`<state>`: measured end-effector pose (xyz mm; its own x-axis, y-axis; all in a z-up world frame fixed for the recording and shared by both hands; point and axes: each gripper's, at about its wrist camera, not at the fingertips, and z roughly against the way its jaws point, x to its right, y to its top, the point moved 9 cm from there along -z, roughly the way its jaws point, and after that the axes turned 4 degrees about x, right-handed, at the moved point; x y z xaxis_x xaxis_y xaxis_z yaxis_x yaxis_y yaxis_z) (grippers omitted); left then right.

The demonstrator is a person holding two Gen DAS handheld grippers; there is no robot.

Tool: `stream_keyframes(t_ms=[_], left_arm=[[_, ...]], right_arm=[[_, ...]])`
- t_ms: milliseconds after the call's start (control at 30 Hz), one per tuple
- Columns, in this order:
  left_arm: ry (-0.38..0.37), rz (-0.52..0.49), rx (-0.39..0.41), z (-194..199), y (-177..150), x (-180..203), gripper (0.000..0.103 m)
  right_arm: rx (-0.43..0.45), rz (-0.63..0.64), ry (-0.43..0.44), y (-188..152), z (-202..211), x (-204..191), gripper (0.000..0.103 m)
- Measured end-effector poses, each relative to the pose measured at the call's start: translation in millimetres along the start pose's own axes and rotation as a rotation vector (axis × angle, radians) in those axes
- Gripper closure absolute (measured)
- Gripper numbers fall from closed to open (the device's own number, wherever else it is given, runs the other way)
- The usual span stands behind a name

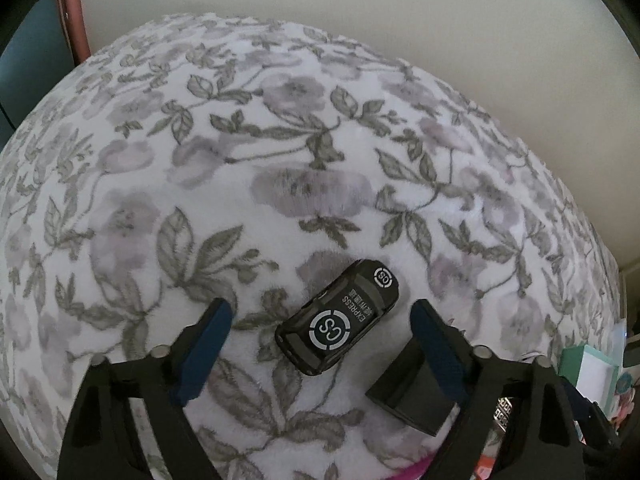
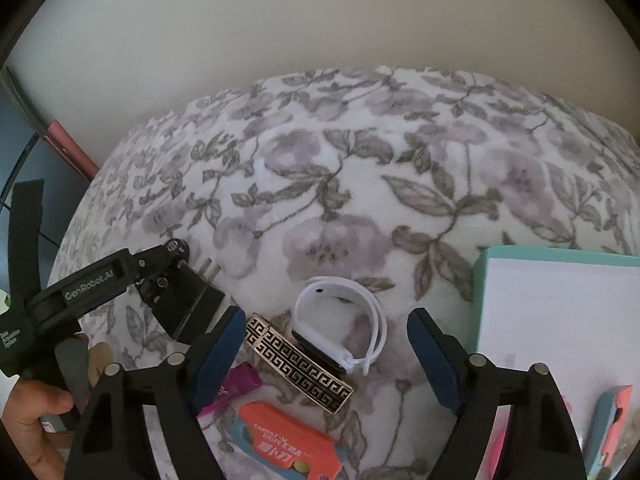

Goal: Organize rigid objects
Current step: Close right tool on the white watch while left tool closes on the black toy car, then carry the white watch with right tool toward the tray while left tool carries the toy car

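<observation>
In the left wrist view a black toy car [image 1: 339, 317] marked "CS EXPRESS" lies on the floral blanket [image 1: 280, 168], between the fingers of my open left gripper [image 1: 320, 320]. A black plug adapter [image 1: 416, 384] lies by the right finger. In the right wrist view my open right gripper [image 2: 326, 328] hovers over a white smart band [image 2: 344, 320] and a gold-and-black patterned clip [image 2: 300, 364]. The left gripper [image 2: 176, 256] shows at the left with the black adapter [image 2: 192, 304] beside it.
A teal-edged white box [image 2: 560, 316] stands at the right. An orange card [image 2: 292, 444], a magenta item [image 2: 236, 388] and a coral-and-blue item [image 2: 612, 420] lie near the front edge. A wall runs behind the bed.
</observation>
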<state>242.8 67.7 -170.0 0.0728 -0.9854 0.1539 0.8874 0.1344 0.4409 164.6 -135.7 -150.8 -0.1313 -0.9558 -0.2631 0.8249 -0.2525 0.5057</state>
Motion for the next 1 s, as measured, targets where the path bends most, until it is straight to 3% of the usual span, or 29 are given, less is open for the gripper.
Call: stream_keyframes(t_ms=[200, 267, 333, 433, 567, 633, 1000], left_arm=[[0.018, -0.029, -0.009, -5.4, -1.1, 3.0, 0.029], [0.017, -0.034, -0.008, -5.4, -0.4, 4.5, 0.033], [-0.001, -0.030, -0.003, -4.0, 1.0, 6.4, 0.046], [-0.008, -0.027, -0.004, -3.1, 1.8, 7.5, 0.049], [-0.011, -0.021, -0.005, -0.1, 1.4, 6.6, 0.056], [-0.022, -0.010, -0.005, 2.7, 1.8, 6.3, 0.064], [-0.036, 0.021, 0.021, 26.7, -0.2, 1.5, 0.064]], right_arm=[[-0.025, -0.018, -0.005, -4.8, -11.6, 5.0, 0.027], [-0.026, -0.018, -0.019, -5.7, -14.6, 6.8, 0.035], [-0.025, -0.006, -0.031, -6.0, -15.8, 6.7, 0.036], [-0.027, -0.012, -0.039, -6.4, -16.1, 7.5, 0.047], [-0.027, -0.005, -0.050, -7.5, -14.3, 8.5, 0.049], [-0.028, -0.014, -0.049, -7.6, -13.1, 8.9, 0.049], [0.002, -0.069, -0.019, -10.0, 19.9, 16.8, 0.050]])
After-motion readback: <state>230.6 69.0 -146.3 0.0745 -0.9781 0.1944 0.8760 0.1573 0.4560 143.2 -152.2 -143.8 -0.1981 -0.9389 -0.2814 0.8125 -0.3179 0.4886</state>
